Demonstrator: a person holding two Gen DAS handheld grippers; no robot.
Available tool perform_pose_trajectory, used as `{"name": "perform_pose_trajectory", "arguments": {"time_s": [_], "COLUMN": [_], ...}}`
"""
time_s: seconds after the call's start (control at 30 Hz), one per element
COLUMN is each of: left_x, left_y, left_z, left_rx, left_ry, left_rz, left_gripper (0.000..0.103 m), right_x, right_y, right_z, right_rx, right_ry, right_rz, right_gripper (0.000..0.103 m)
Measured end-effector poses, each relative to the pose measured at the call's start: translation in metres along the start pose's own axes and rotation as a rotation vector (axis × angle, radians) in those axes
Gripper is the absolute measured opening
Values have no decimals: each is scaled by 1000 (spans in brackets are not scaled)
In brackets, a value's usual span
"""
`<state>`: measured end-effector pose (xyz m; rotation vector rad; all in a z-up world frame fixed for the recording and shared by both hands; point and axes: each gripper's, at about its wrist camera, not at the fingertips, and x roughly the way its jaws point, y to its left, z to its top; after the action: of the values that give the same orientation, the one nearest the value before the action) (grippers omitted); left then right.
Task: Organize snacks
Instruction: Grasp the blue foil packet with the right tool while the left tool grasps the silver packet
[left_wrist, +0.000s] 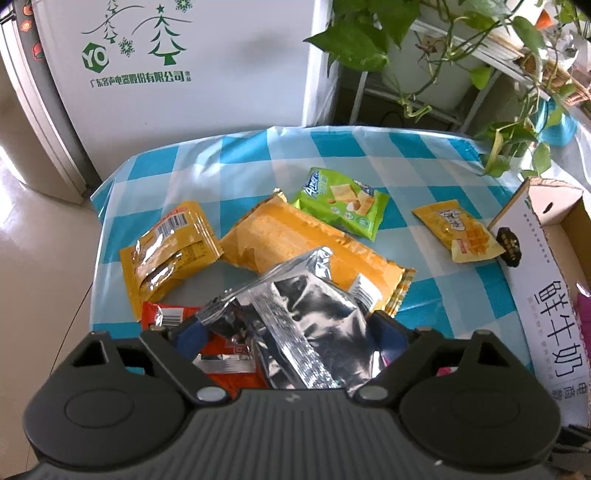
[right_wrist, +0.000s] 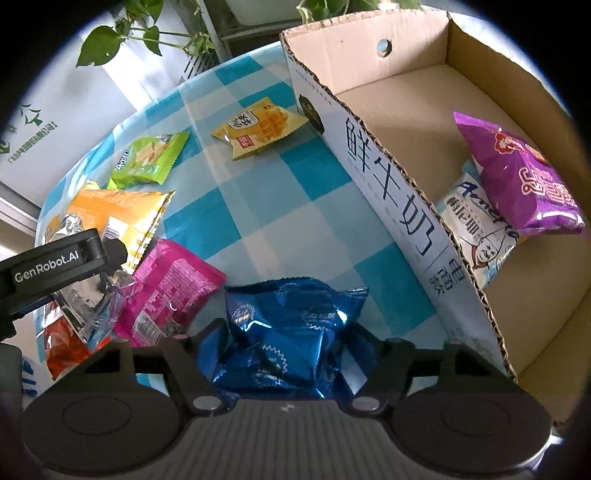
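The left gripper (left_wrist: 288, 332) points down at the table (left_wrist: 251, 155), which has a blue and white checked cloth, and a silver packet (left_wrist: 295, 314) stands between its blue fingers (left_wrist: 194, 334). The jaws are partly closed and both fingers appear to press the crumpled foil, so the gripper has hold of this packet. Under the silver packet lies a red packet (left_wrist: 229, 365), and behind it, toward 12 o'clock, a long orange packet (left_wrist: 295, 236). At 10 o'clock from the silver packet is a yellow packet (left_wrist: 170, 247) with a barcode, at 1 o'clock a green packet (left_wrist: 341, 203), and at 2 o'clock a small yellow packet (left_wrist: 456, 230), which lies just beside the cardboard box (left_wrist: 535, 280). In the right wrist view, the right gripper (right_wrist: 288, 350) has a blue packet (right_wrist: 291, 325) between its fingers; the jaws are closed to about the middle and squeeze the packet from both sides. The box (right_wrist: 388, 199) stands at 1 o'clock from this gripper, and inside it a purple packet (right_wrist: 517, 177) lies partly over a white packet (right_wrist: 476, 236). A pink packet (right_wrist: 170, 291) lies at 10 o'clock from the blue packet.
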<state>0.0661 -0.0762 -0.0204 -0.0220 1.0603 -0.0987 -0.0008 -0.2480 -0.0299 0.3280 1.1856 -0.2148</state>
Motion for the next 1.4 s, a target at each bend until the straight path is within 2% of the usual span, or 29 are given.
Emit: {"name": "perform_pose_trajectory", "arguments": {"time_s": [0.13, 0.2, 0.4, 1.0, 1.4], "left_x": [-5, -7, -12, -24, -36], "left_y": [4, 5, 11, 19, 18], "left_z": [-2, -3, -5, -16, -17], "left_rx": [5, 14, 16, 53, 66], "left_ry": [-11, -16, -22, -48, -96], "left_rz": [-26, -42, -67, -108, -114], "left_gripper": [83, 76, 72, 71, 70], "right_x": [-1, -2, -8, -19, -33], "right_y": [0, -1, 0, 5, 10], "right_z": [1, 1, 2, 6, 10], "right_rx": [-15, -12, -29, -74, -111], "right_ry": [0, -1, -30, -84, -145], "right_rz": [40, 64, 80, 103, 108], "right_gripper": [74, 73, 73, 73, 73]}}
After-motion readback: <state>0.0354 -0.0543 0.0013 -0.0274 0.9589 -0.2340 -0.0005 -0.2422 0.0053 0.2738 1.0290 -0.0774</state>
